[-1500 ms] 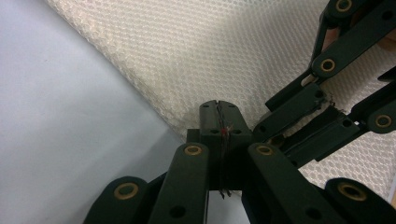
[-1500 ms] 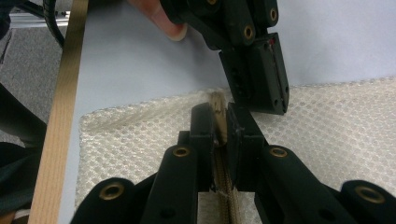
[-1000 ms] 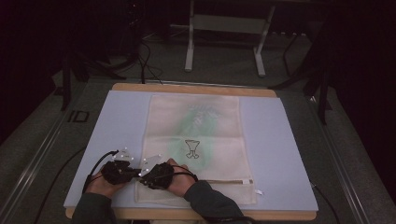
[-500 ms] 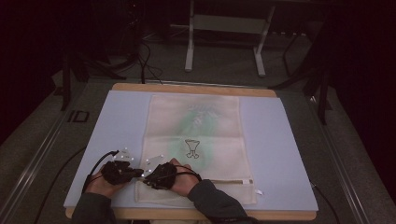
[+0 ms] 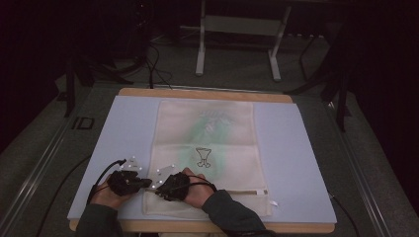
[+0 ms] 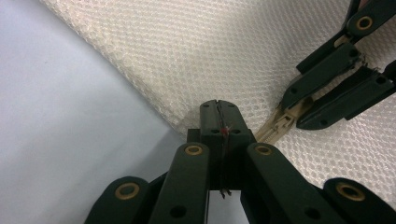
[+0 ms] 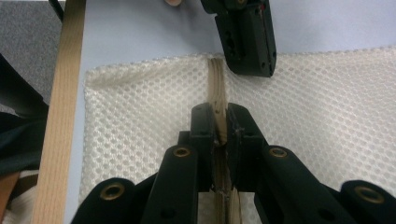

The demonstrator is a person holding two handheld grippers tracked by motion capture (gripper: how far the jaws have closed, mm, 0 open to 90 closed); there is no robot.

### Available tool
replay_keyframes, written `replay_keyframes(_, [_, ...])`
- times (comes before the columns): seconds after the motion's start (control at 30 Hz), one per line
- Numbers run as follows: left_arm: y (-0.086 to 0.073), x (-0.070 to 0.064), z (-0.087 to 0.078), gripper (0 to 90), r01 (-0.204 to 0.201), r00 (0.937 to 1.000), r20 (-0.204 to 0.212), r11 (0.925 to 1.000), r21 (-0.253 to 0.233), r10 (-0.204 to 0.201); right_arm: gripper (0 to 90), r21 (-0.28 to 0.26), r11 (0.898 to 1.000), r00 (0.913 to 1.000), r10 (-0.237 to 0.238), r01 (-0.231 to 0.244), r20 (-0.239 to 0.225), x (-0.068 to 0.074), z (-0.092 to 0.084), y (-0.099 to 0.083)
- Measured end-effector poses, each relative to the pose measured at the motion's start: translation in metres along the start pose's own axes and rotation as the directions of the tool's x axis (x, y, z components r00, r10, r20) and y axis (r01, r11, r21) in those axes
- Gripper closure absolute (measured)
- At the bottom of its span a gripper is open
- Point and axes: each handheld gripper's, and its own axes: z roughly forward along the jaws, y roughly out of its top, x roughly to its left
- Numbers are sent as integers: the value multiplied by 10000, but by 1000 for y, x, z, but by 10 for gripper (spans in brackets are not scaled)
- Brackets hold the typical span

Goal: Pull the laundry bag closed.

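A cream mesh bag (image 5: 205, 148) lies flat on a blue mat, with its zipper (image 5: 242, 192) running along the near end. My left gripper (image 5: 129, 181) is at the bag's left edge, where the zipper ends. Its jaws (image 6: 218, 114) are shut on the mesh hem (image 6: 187, 119). My right gripper (image 5: 170, 185) is just to its right, shut (image 7: 220, 126) on the beige zipper pull (image 6: 280, 126) over the zipper tape (image 7: 216, 84). The two grippers' tips almost touch. The left gripper (image 7: 245, 37) shows at the top of the right gripper view.
The blue mat (image 5: 296, 148) covers a wooden tabletop whose near edge (image 7: 58, 121) runs close to the bag's corner. A small white tag (image 5: 273, 203) lies by the zipper's right end. Dark floor, cables and a table frame (image 5: 237, 24) lie beyond.
The left gripper has edged slightly right, closing the small gap to the right gripper. The bag has not shifted.
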Motion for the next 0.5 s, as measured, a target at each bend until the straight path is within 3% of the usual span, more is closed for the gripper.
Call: replay_keyframes(0.5, [2,-3,0,900,-96,9998,-190,9998,153,99,823,210,9997,9999,-92,90,92,2,-7,-5])
